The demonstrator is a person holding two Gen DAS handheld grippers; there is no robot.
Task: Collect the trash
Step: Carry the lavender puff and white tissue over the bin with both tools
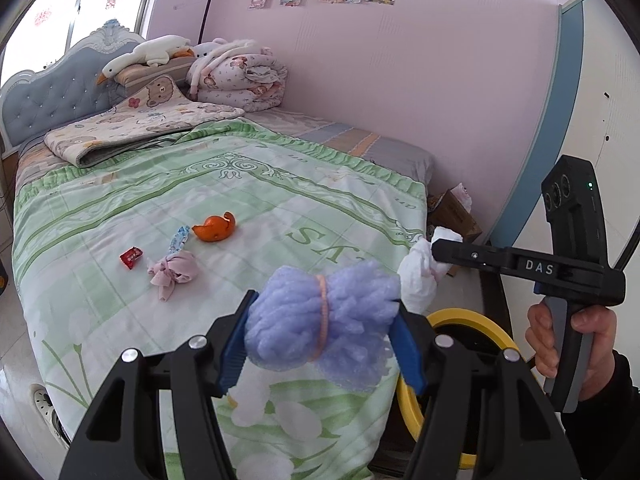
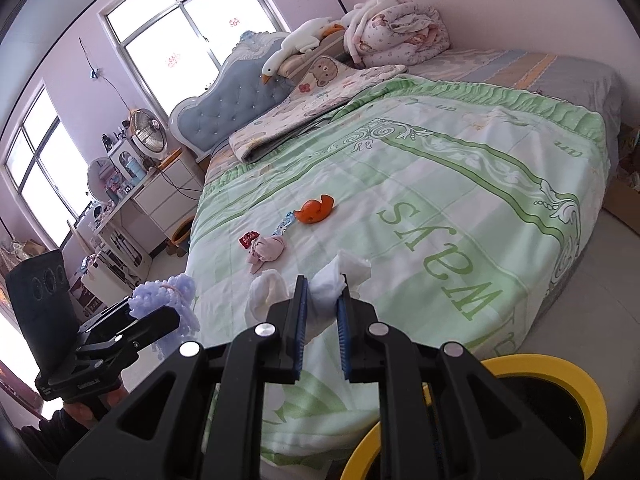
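Observation:
My left gripper [image 1: 322, 330] is shut on a purple foam wad [image 1: 320, 316] tied with an orange rubber band, held above the bed's foot; it also shows in the right wrist view [image 2: 166, 300]. My right gripper [image 2: 322, 306] is shut on a white crumpled tissue [image 2: 336, 280], seen from the left wrist view [image 1: 420, 276] beside the foam. On the green quilt [image 1: 240, 200] lie an orange peel [image 1: 214, 230], a red wrapper [image 1: 130, 258], a blue-white wrapper [image 1: 179, 238] and a pink cloth wad [image 1: 174, 272]. A yellow-rimmed black bin [image 2: 560, 396] stands below the bed's foot.
Folded blankets [image 1: 140, 128], a goose plush [image 1: 148, 54] and a rolled quilt [image 1: 240, 76] are at the headboard. A cardboard box [image 1: 454, 210] sits on the floor by the wall. A cluttered white dresser [image 2: 132, 200] stands beside the bed. A second white tissue [image 2: 264, 294] lies on the quilt.

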